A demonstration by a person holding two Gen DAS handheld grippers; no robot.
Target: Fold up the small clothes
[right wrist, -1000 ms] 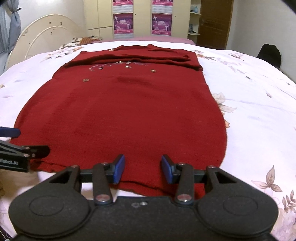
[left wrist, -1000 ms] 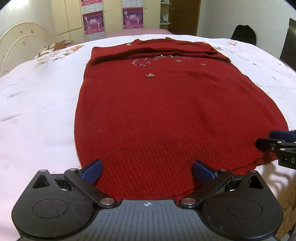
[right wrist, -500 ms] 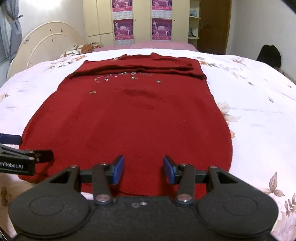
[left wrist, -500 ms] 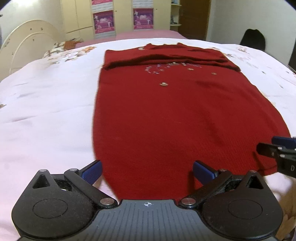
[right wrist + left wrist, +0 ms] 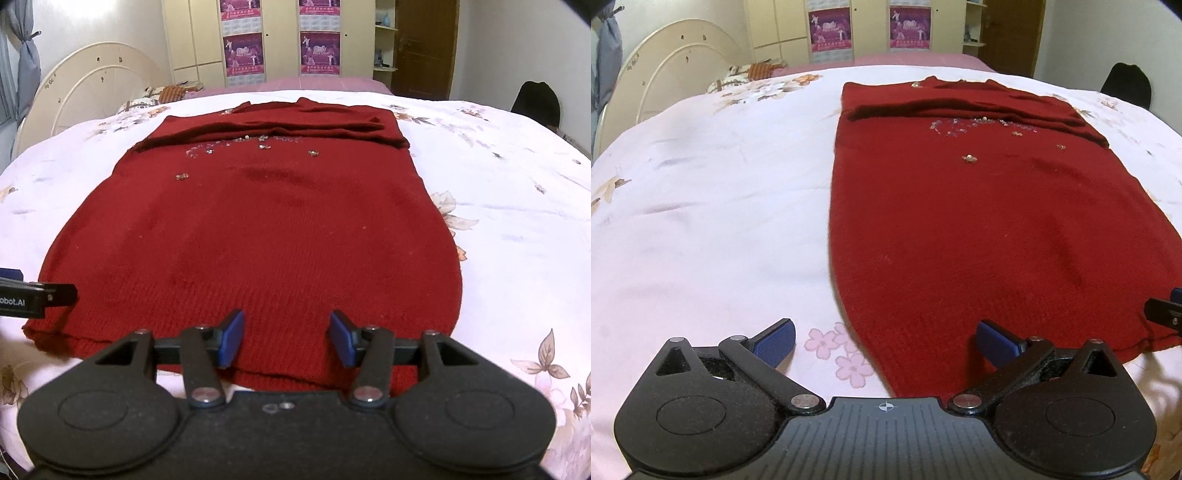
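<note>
Red knit sweater (image 5: 266,236) flat, bed-center

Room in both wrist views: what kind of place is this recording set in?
Most likely a home bedroom. A red sweater lies spread on a bed with a floral bedsheet, a curved cream headboard stands at one side, and wardrobe doors with posters line the far wall.

Red sweater (image 5: 266,236): knit cloth, matt, fuzzy, ribbed at hem; shiny beads/sequins (image 5: 258,142) toward its far end. Under it, bedsheet (image 5: 713,206): smooth cloth w/ slight sheen, floral print. Left gripper (image 5: 884,341) & right gripper (image 5: 286,339): matt black plastic, metal pins, blue textured pads (image 5: 231,338). Beyond the sweater, headboard (image 5: 92,85): glossy cream; door (image 5: 424,44): brown wood.
</note>
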